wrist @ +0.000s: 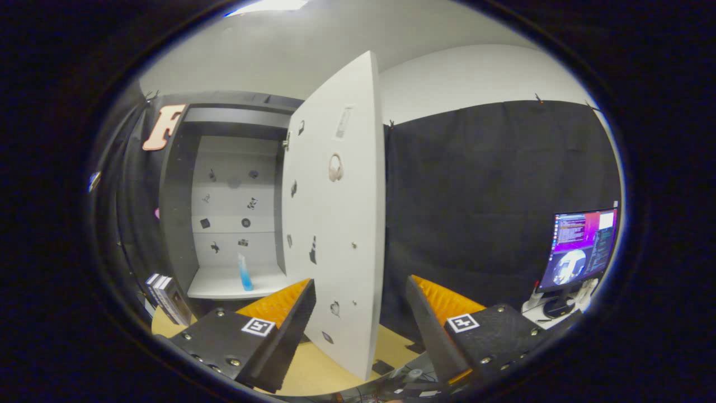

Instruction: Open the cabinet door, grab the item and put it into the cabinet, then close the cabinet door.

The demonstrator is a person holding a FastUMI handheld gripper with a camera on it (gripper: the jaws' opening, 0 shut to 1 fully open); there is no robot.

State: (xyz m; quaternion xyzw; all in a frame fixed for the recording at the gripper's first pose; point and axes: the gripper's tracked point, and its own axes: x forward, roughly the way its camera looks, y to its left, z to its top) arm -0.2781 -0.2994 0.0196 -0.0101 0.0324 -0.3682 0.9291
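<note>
- Gripper point(361, 313) fingers spread wide apart, released, grasping nothing.
- Cabinet door point(335, 224) swung open, standing edge-on ahead, its lower edge reaching down between the fingers; closer to the finger at 9 o'clock, contact with it cannot be told.
- Cabinet point(179, 201) open, beyond the fingers at 10 o'clock; small stickers dotted on its back wall and on the door's inner face.
- Blue bottle point(245, 273), the item, upright on the cabinet shelf point(212, 285), near the shelf's front, just beyond the 9 o'clock finger.
- Books point(168, 299) stacked on edge beside the cabinet's lower corner at 8 o'clock.
- Desk point(319, 369) showing below the door.
- Monitor point(582, 249) lit at 3 o'clock, well apart from the cabinet.
</note>
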